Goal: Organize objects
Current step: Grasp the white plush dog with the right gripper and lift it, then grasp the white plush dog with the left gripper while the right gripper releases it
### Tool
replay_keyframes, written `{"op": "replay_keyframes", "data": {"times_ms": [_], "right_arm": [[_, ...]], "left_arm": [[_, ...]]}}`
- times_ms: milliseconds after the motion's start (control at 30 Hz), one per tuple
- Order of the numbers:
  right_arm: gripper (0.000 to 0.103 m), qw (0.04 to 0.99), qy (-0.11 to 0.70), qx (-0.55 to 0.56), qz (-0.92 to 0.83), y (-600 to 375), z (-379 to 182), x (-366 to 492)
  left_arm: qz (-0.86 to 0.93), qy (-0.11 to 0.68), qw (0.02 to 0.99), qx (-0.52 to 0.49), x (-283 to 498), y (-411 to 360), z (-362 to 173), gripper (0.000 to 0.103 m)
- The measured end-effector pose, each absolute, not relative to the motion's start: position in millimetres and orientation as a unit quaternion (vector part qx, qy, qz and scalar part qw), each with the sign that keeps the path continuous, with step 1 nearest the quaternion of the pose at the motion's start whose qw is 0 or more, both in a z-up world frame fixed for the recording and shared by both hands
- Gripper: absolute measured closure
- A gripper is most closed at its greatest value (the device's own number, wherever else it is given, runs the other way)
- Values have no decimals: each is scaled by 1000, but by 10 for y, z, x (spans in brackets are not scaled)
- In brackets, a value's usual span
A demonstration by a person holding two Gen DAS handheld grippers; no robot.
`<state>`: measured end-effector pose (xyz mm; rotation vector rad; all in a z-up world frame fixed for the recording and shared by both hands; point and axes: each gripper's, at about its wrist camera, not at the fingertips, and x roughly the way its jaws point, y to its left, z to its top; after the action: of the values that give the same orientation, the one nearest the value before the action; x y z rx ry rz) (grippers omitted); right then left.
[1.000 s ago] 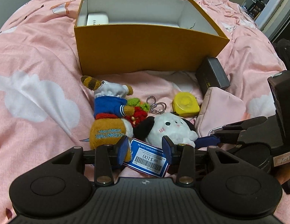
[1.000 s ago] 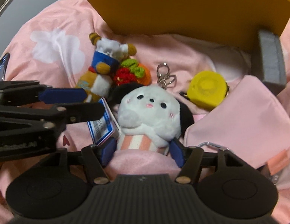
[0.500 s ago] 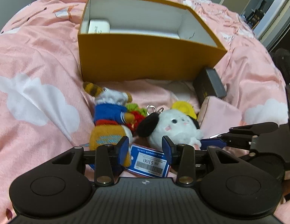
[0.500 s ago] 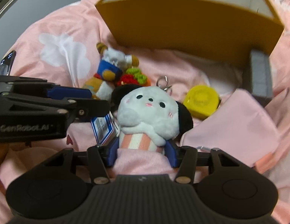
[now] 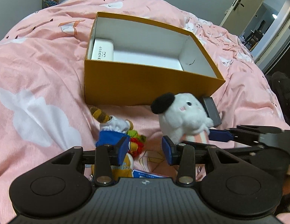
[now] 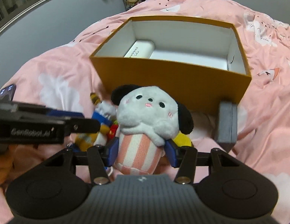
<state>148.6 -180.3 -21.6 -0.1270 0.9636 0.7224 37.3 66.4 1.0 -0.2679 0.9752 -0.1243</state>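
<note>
Right gripper (image 6: 140, 149): jaws just closed, now clamped on striped body of white dog plush (image 6: 145, 119). Plush, earlier flat on pink bedspread (image 5: 38, 78), now raised clear, just near of orange box (image 6: 174, 74). Judgement: grasp secured; next, carry over near wall into box.

Left gripper (image 5: 145, 147): jaws apart, empty, above blue-shirted plush (image 5: 115, 130).

Writing: "GenRobot.AI" on left gripper body. White case (image 6: 140, 51) in box: print unreadable. Blue tag (image 5: 148, 175): illegible.
</note>
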Motion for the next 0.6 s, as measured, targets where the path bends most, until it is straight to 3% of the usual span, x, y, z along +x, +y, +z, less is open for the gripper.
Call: {"op": "replay_keyframes", "data": {"times_ms": [267, 500, 600], "right_arm": [[45, 785, 512, -64, 342, -1768, -673, 1662], [36, 798, 491, -68, 344, -1912, -505, 1620], [38, 810, 482, -69, 328, -2066, -424, 1619]], "left_arm": [[-82, 479, 860, -155, 472, 678, -79, 54], [-112, 502, 840, -172, 643, 565, -175, 46], [-111, 519, 825, -195, 742, 533, -265, 43]]}}
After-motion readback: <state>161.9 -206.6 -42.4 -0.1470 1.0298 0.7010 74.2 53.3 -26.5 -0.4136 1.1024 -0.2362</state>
